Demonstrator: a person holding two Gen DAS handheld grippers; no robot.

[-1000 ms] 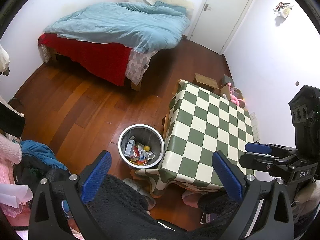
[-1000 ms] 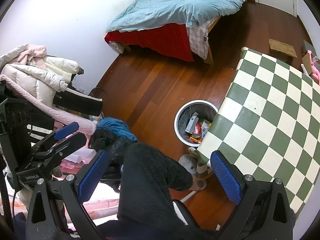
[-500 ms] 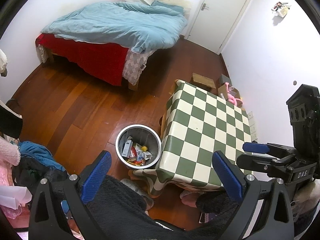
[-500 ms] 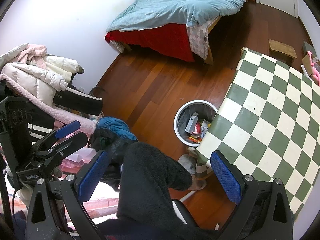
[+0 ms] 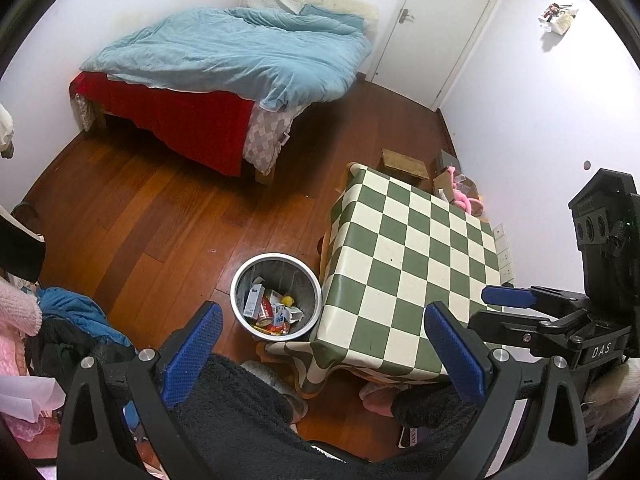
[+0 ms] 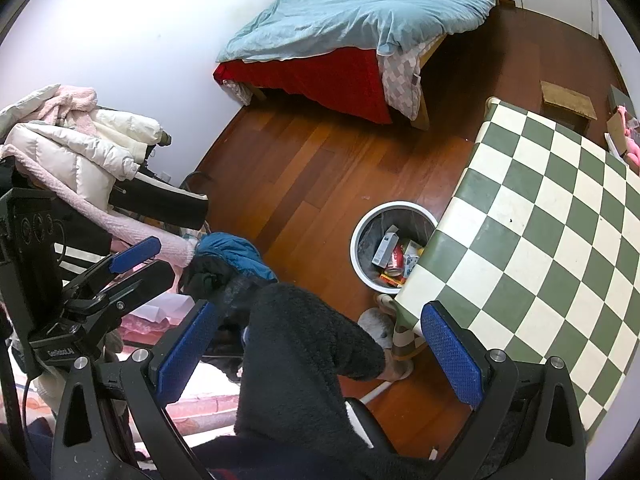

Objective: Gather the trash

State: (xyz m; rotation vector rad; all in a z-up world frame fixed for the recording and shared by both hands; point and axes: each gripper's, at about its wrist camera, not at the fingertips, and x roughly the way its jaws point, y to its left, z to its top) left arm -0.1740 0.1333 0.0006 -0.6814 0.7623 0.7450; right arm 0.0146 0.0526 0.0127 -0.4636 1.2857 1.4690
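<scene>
Trash (image 5: 272, 310) lies in the bin (image 5: 240, 280) beside the tabletop (image 5: 404, 280); your left tongs (image 5: 320, 344) and right tongs (image 6: 320, 340) hang spread, empty, so probably finished.

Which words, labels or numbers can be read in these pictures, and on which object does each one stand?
"DAS": white letters on the black body of the right gripper, seen in the left wrist view.
White label on the black body of the left gripper, in the right wrist view: too blurred to read.
Printing on the packets and the red can in the trash bin: too small to read.
No other text shows.
</scene>
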